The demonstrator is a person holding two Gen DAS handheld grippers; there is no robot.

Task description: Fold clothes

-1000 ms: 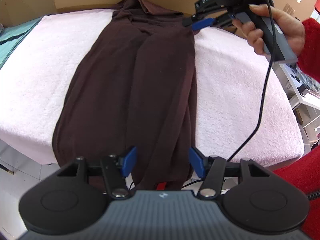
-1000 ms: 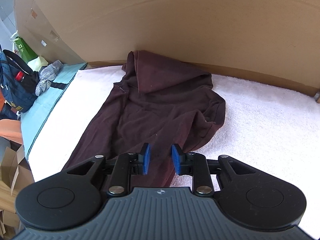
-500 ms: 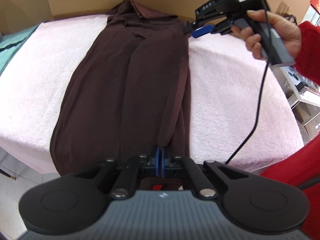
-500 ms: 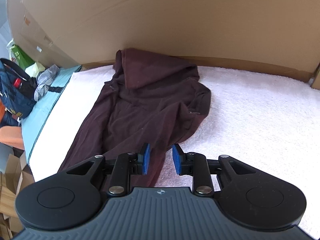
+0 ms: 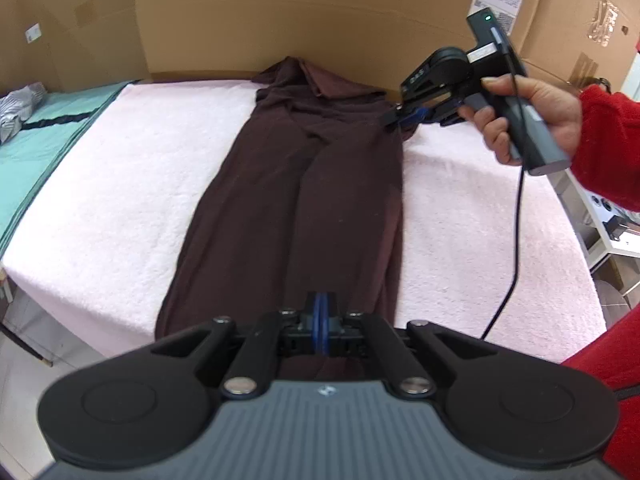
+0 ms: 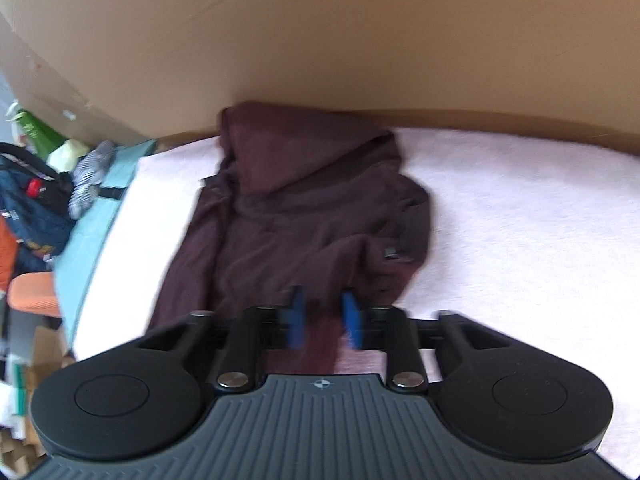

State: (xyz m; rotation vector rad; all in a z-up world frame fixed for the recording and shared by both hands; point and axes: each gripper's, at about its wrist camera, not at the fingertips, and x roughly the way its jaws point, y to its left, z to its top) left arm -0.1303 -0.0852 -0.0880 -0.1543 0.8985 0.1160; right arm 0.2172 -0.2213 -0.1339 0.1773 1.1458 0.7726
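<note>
A dark maroon garment (image 5: 304,184) lies lengthwise on the pink towel-covered table (image 5: 120,184), collar at the far end. My left gripper (image 5: 320,312) is shut on its near hem at the table's front edge, with the fabric rising into the pads. At the garment's far right shoulder, a hand (image 5: 532,108) holds my right gripper (image 5: 408,115). In the blurred right wrist view that gripper (image 6: 324,318) has its jaws closing around a ridge of the garment (image 6: 312,216). A gap shows between the blue pads.
A cardboard wall (image 5: 280,20) stands behind the table. A teal cloth (image 5: 36,152) lies at the left, with bags (image 6: 28,208) beyond it. A black cable (image 5: 516,248) hangs from the right gripper over the towel. A red sleeve (image 5: 608,148) and a white shelf (image 5: 612,232) are at the right.
My left gripper went from open to shut on the near hem and rose with it. The right gripper's pads have come closer together around the shoulder fabric, and that gripper has shifted sideways.
</note>
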